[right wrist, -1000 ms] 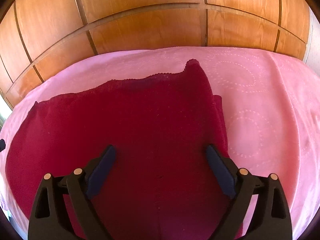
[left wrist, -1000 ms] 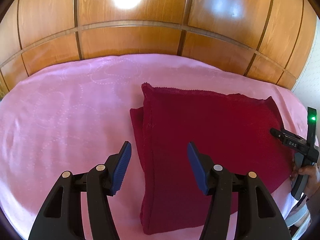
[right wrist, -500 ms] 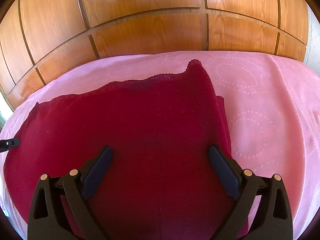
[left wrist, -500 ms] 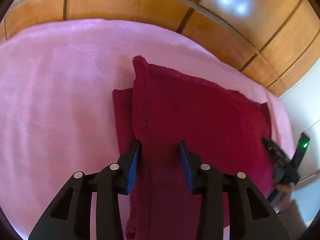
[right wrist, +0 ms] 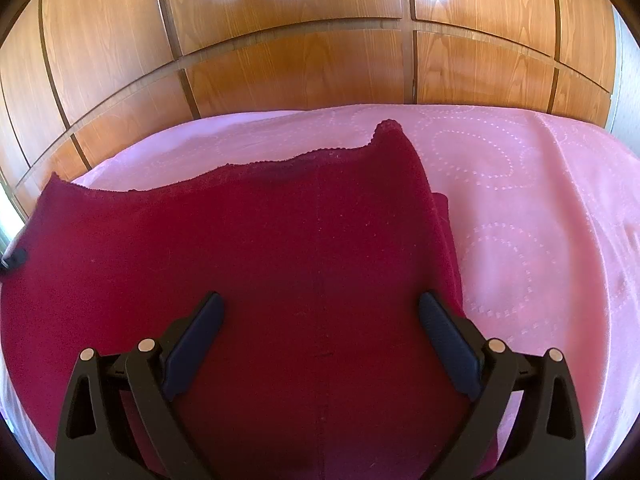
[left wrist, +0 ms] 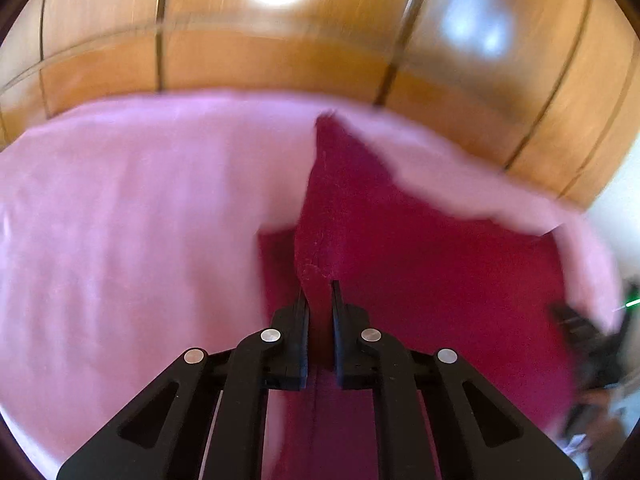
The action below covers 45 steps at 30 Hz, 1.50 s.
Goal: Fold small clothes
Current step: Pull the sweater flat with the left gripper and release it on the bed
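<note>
A dark red cloth lies folded on a pink bedsheet. My left gripper is shut on the cloth's left folded edge, and a ridge of fabric stands up between its black fingers. This view is blurred. In the right wrist view the same cloth spreads wide. My right gripper hangs open over its near part, blue pads far apart and nothing between them. The other gripper shows as a dark blur at the cloth's right edge.
A wooden panelled wall rises right behind the bed. Bare pink bedsheet with a dotted pattern extends to the right of the cloth. The tip of the left gripper shows at the far left edge.
The left gripper came down onto the cloth's left fold and its jaws went from wide open to shut on the fabric. The right gripper stayed where it was, open.
</note>
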Each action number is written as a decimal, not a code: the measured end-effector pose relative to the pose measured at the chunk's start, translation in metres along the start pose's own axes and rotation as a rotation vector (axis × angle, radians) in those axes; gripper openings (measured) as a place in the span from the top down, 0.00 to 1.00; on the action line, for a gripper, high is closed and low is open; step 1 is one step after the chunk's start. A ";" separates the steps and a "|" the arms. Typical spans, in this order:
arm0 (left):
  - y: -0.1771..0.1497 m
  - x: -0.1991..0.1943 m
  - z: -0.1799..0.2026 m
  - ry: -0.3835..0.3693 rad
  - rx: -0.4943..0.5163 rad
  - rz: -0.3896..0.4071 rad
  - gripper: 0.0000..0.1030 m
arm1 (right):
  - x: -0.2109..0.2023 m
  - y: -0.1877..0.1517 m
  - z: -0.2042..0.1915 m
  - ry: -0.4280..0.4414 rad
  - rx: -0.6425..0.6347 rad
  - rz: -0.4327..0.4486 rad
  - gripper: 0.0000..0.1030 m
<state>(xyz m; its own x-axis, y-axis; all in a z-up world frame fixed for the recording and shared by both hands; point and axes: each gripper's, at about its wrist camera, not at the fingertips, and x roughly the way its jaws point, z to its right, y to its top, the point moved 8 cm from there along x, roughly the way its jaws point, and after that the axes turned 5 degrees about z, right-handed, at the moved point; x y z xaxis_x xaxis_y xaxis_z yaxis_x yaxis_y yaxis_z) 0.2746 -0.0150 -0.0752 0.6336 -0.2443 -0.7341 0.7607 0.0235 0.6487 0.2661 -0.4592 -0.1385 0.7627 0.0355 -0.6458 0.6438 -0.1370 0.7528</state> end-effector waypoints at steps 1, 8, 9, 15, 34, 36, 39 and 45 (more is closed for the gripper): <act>-0.012 0.021 -0.005 0.002 -0.033 -0.059 0.92 | 0.000 0.000 0.000 -0.001 -0.002 0.000 0.04; -0.007 0.001 0.006 0.158 0.005 0.026 0.71 | 0.000 0.000 0.002 0.022 0.014 0.006 0.03; -0.004 -0.008 0.008 0.179 0.006 0.058 0.69 | 0.000 0.000 0.002 0.025 0.016 0.007 0.03; -0.011 -0.061 0.049 0.160 0.096 0.189 0.50 | -0.002 0.000 0.003 0.043 0.026 0.013 0.02; -0.056 -0.031 0.090 0.098 0.167 0.058 0.47 | -0.016 0.016 0.009 0.162 0.107 -0.058 0.02; -0.057 -0.030 0.090 0.094 0.162 0.055 0.47 | -0.028 0.025 0.018 0.191 0.161 -0.036 0.02; -0.058 -0.030 0.090 0.092 0.158 0.061 0.47 | -0.046 0.036 0.042 0.177 0.232 0.013 0.02; -0.059 -0.030 0.087 0.081 0.142 0.061 0.46 | -0.029 0.003 0.074 0.183 0.372 -0.106 0.03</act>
<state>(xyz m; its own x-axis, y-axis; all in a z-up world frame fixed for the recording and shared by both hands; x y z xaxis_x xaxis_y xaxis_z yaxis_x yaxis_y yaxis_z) 0.1986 -0.0937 -0.0739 0.6919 -0.1671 -0.7024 0.6964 -0.1022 0.7103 0.2416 -0.5335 -0.1269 0.7136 0.2389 -0.6586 0.6784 -0.4701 0.5646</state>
